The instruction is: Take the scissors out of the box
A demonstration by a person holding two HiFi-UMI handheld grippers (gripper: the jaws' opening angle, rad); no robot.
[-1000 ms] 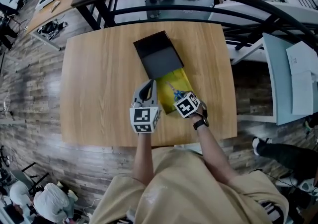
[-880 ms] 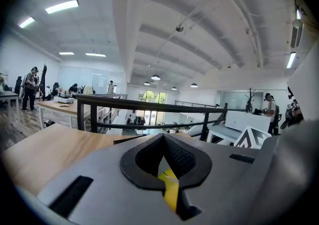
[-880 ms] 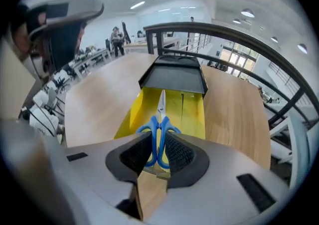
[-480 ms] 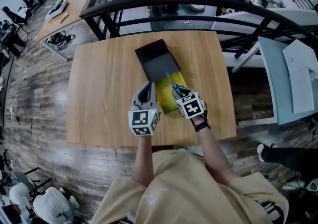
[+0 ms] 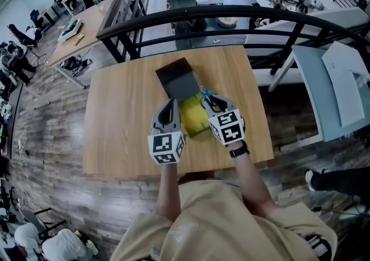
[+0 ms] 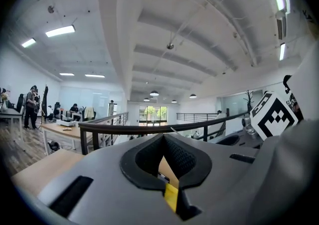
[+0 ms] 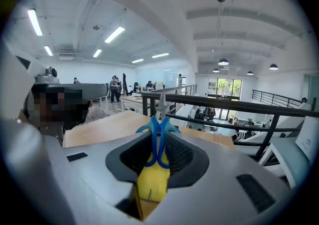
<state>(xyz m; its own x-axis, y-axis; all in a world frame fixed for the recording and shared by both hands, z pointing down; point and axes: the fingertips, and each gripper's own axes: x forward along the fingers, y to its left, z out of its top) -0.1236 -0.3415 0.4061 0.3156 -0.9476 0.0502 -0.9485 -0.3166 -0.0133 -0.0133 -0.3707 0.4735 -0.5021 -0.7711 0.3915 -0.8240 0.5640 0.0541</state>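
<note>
- Head view: your left gripper (image 5: 170,108) grips the box (image 5: 193,118) by its left wall; your right gripper (image 5: 213,102) holds the scissors (image 5: 203,94) at its far right corner, both forearms reaching forward.
- Left gripper view: tongs closed on the box wall.
- Right gripper view: tongs pinch the blue handles; the scissors look light, stiff and slick, so hold there.

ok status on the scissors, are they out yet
Right gripper shut on scissors, blue handles between jaws. Left gripper shut on box wall. Scissors above box's right side, not clear of it yet; nothing blocking.
</note>
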